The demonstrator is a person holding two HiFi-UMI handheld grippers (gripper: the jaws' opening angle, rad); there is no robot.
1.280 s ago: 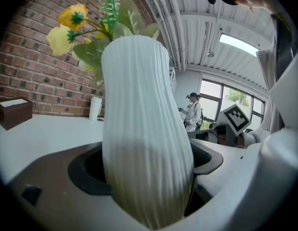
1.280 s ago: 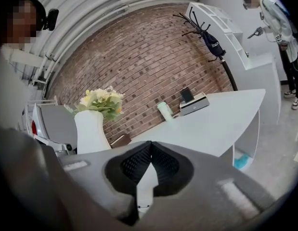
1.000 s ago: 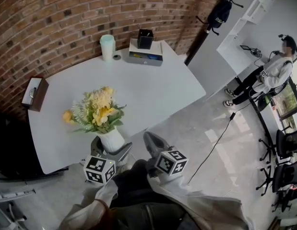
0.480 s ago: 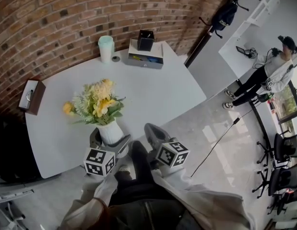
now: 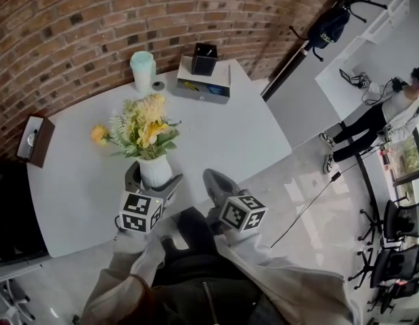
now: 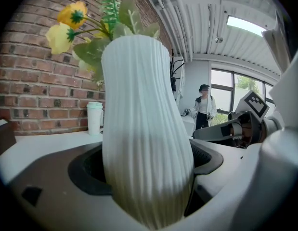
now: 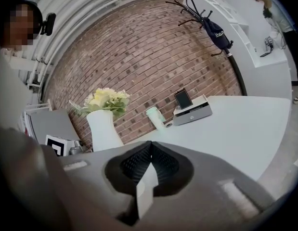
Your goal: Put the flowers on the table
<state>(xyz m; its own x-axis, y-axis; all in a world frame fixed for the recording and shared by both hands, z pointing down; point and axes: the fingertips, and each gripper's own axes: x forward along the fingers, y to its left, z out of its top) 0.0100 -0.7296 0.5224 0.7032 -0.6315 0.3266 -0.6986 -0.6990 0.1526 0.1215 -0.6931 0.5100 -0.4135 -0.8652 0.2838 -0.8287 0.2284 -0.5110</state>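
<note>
left hand-held gripper (image 5: pixel 153 183): clamped wide around ribbed white vase (image 5: pixel 156 170) of flowers (image 5: pixel 143 124), over worktop (image 5: pixel 219 131) near edge | right hand-held gripper (image 5: pixel 214 181): jaws together, empty | handling: top-heavy, breakable (likely ceramic); hold low on body

The left gripper (image 5: pixel 155 181) clasps the base of a white ribbed vase (image 5: pixel 155 169) of yellow flowers (image 5: pixel 143 126) over a white rounded table (image 5: pixel 229 131). At the vase's three o'clock hangs the right gripper (image 5: pixel 212 179); at twelve, a mint-green lidded cup (image 5: pixel 142 70); at nine, a brown box (image 5: pixel 32 141).
</note>
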